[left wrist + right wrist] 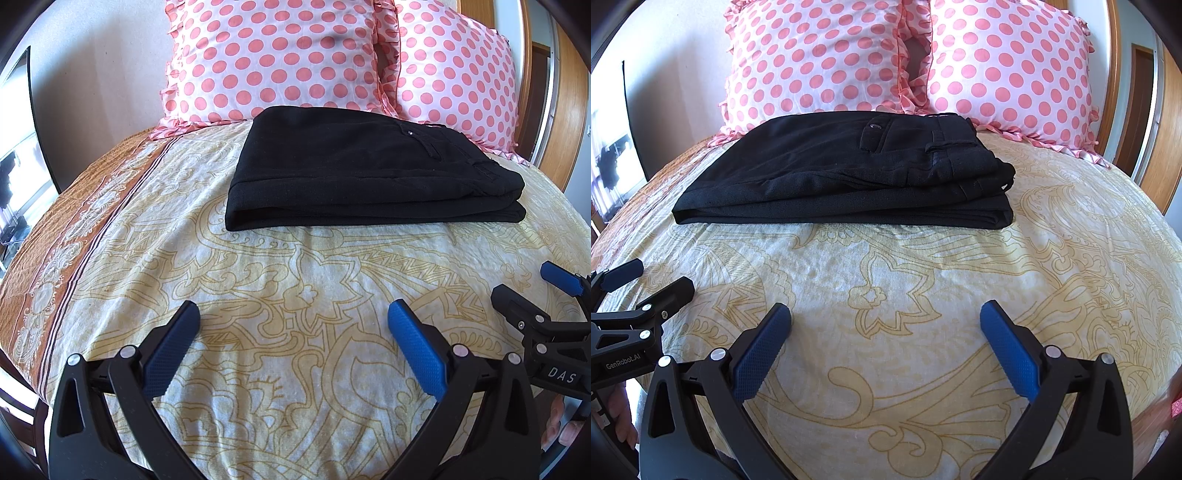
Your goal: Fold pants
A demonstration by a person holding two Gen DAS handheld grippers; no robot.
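Black pants (842, 177) lie folded in a flat stack near the bed's (1071, 277) head edge, touching the polka-dot pillows (820, 59). Left gripper (291, 314) and right gripper (886, 314) hover apart from them, jaws spread, empty: folding looks done.

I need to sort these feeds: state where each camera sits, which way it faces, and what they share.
Left wrist: on the left gripper, facing the folded black pants; the right gripper shows at right.
Right wrist: on the right gripper, facing the pants; the left gripper shows at left.
Shared: pants, polka-dot pillows, patterned bedsheet.
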